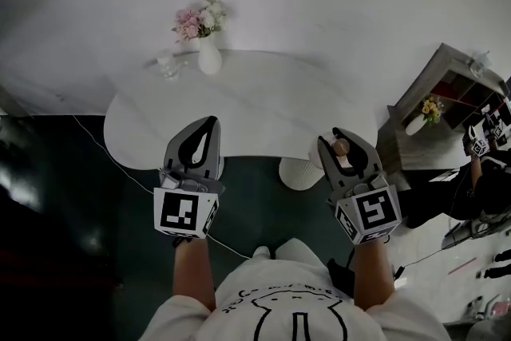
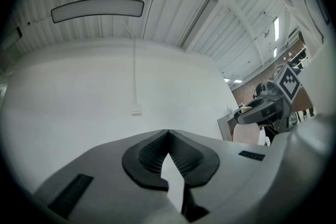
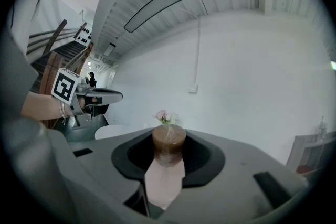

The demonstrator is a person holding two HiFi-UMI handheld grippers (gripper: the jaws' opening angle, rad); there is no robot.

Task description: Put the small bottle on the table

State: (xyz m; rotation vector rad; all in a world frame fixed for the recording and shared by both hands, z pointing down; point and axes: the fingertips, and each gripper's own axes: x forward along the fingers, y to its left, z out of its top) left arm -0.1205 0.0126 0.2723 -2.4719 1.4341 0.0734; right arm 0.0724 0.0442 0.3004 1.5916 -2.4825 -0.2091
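A small pale pink bottle (image 3: 167, 168) with a brown cap stands between the jaws of my right gripper (image 3: 169, 155), which is shut on it. In the head view that bottle (image 1: 345, 155) shows inside the right gripper (image 1: 348, 149), held in the air just off the near right edge of the white table (image 1: 255, 112). My left gripper (image 1: 200, 141) hovers over the table's near left edge, jaws closed together with nothing between them. The left gripper (image 2: 169, 157) points up toward a white wall.
A white vase with pink flowers (image 1: 206, 34) and a clear glass (image 1: 168, 65) stand at the table's far side. The table's white pedestal (image 1: 300, 172) rises from a dark floor. A wooden shelf unit (image 1: 447, 104) stands at the right, with a person beside it.
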